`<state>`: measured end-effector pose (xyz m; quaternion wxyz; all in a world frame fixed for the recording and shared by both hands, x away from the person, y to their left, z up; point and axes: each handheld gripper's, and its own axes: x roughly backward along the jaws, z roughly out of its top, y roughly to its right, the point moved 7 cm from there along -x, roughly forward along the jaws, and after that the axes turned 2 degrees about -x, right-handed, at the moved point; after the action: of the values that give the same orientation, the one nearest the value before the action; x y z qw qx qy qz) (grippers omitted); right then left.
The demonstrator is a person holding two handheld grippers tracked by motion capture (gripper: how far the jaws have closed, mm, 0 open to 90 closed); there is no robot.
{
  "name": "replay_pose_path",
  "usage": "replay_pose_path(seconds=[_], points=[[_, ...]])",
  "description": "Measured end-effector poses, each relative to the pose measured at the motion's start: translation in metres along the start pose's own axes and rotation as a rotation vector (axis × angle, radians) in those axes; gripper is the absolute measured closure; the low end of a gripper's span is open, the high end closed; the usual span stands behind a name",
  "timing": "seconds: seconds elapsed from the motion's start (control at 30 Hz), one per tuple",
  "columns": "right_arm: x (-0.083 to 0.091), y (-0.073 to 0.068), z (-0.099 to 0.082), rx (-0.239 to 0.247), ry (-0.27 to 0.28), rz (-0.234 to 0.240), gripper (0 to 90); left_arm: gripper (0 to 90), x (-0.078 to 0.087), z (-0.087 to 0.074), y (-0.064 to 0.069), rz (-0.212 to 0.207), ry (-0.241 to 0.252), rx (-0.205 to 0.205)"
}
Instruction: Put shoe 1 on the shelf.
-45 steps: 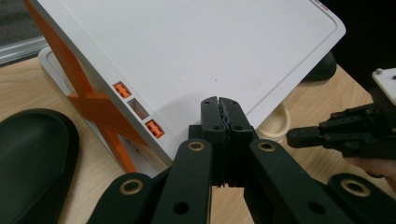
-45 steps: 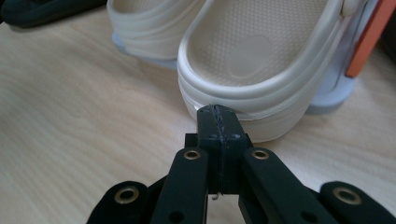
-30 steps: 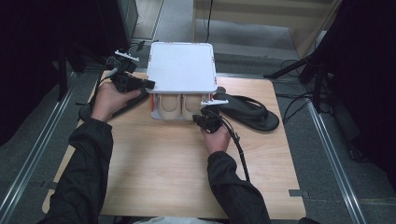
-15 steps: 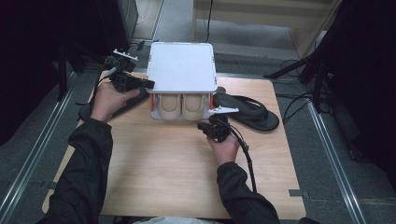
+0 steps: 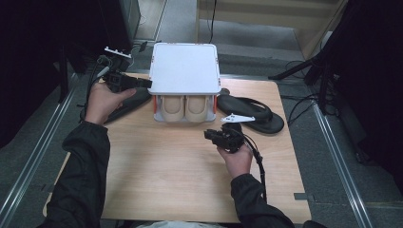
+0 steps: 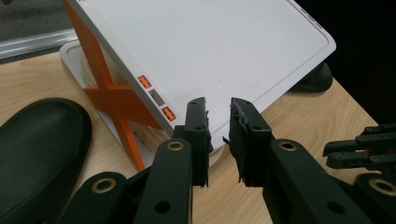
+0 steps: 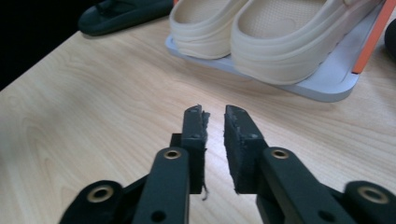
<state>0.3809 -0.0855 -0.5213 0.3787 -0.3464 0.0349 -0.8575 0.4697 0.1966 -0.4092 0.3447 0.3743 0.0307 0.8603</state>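
- High view: a white two-tier shoe rack (image 5: 184,69) stands at the far edge of the wooden table (image 5: 157,175), mid-way along it, open side toward the person so that the pair of beige clogs (image 5: 185,108) on its lower shelf can be reached from the front.
- One black sandal (image 5: 252,113) lies to the right of the rack near the table's far right corner, another black sandal (image 5: 124,102) to the left by the far left edge; I judge both are waiting for a place on the rack.
- The left gripper (image 5: 142,83) is held just beside the rack's upper left edge, probably after steadying it; the right gripper (image 5: 212,135) hovers over bare wood in front of the rack.
- Compared with a second ago, the right hand has drawn back from the rack's front right corner toward the near side, and the left hand has hardly shifted.
- Left gripper view: the jaws stand slightly spread with nothing between them, having just been opening; the rack's white top and its orange cross-brace (image 6: 114,100) lie just ahead, the left sandal's toe at the lower left.
- Right gripper view: the jaws are likewise a little apart and empty, having just been opening, and point over the wood at the clogs (image 7: 280,32) on the rack's bottom shelf.
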Motion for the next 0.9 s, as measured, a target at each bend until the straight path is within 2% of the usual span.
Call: replay_pose_path(seconds=[0.1, 0.2, 0.3, 0.47, 0.57, 0.67, 0.73, 0.8, 0.9], points=[[0.004, -0.002, -0.004, 0.022, -0.007, 0.007, 75.2, 73.3, 0.003, -0.002, -0.001, -0.003, 0.007, 0.010], [0.007, -0.002, -0.005, 0.015, 0.000, 0.020, 71.2, 71.5, 0.006, -0.004, 0.000, 0.007, 0.009, 0.008], [0.010, -0.004, -0.003, 0.016, 0.011, 0.035, 66.6, 66.6, 0.010, -0.006, 0.000, -0.018, 0.027, 0.007], [0.013, -0.005, -0.001, 0.036, 0.026, 0.042, 65.8, 62.9, 0.016, -0.014, -0.005, 0.023, 0.031, 0.008], [0.016, -0.007, 0.000, 0.046, 0.032, 0.050, 65.5, 60.9, 0.018, -0.018, -0.009, 0.028, 0.035, 0.017], [0.021, -0.008, 0.002, 0.066, 0.045, 0.042, 64.4, 56.4, 0.018, -0.023, -0.012, 0.010, 0.044, 0.036], [0.023, -0.009, 0.002, 0.078, 0.041, 0.050, 64.4, 56.5, 0.018, -0.026, -0.016, 0.021, 0.043, 0.036], [0.025, -0.009, -0.001, 0.102, 0.027, 0.046, 64.4, 56.6, 0.018, -0.031, -0.022, 0.051, 0.034, 0.044], [0.031, -0.007, -0.007, 0.109, 0.012, 0.048, 62.7, 57.7, 0.017, -0.038, -0.027, 0.071, 0.026, 0.055]])
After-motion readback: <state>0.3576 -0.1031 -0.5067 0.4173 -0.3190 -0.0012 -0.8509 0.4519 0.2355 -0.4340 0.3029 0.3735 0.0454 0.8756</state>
